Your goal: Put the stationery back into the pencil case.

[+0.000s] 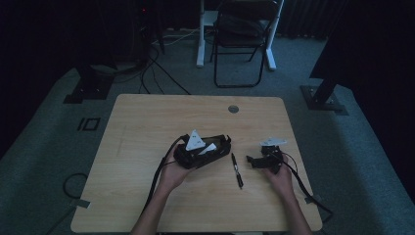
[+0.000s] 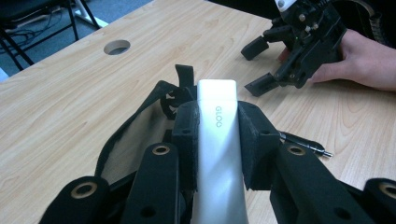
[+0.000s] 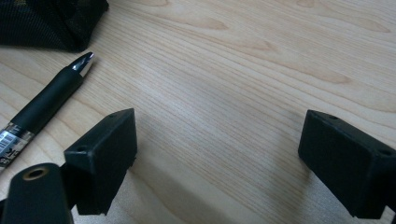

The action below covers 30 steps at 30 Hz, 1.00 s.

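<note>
While clamped in left gripper (image 2: 217,140), white tube (image 2: 217,154)

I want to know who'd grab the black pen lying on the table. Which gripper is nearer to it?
Right. The right gripper, jaws open, sits just beside the pen, whose tip lies by one jaw. The left gripper is on the pen's other side, a little farther off, shut on a white GLOO tube.

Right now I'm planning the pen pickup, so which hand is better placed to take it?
Right. The right gripper stands open and empty, the pen lying just beside one jaw. The left gripper is clamped on a white GLOO tube at the black pouch.
</note>
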### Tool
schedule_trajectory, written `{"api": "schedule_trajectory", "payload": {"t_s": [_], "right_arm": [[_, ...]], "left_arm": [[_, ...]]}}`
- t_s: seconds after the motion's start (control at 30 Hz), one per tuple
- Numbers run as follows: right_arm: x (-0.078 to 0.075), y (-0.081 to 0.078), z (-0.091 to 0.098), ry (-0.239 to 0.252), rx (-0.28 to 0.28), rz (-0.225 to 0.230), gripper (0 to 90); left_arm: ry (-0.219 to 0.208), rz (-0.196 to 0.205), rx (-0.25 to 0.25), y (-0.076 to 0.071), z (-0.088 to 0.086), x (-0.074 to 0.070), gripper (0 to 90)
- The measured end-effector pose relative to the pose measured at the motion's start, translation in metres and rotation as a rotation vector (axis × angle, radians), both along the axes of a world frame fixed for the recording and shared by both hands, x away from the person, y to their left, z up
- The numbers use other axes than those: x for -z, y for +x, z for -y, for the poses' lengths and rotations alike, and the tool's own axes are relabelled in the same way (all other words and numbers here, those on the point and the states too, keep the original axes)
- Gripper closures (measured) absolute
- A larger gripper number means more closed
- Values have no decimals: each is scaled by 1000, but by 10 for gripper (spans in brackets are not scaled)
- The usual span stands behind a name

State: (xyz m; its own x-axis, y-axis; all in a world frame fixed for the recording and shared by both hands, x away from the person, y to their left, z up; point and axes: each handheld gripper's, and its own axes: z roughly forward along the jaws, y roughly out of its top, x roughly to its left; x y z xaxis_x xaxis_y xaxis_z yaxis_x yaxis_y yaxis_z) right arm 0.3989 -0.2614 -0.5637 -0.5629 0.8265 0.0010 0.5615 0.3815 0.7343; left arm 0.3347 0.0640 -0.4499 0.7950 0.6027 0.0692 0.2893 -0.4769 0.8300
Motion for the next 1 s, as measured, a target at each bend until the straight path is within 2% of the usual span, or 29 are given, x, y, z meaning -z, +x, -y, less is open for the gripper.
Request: {"api": "schedule_trajectory", "payload": {"t_s": [0.53, 0.73, 1.0], "right_arm": [[0, 0, 0, 0, 0, 0, 116], [0, 0, 0, 1, 1, -1, 117], [0, 0, 0, 1, 1, -2, 117]], "left_arm": [[-16, 2, -18, 11, -1, 0, 711], [-24, -11, -28, 18, 1, 3, 711], [-13, -31, -35, 25, 2, 9, 710]]}}
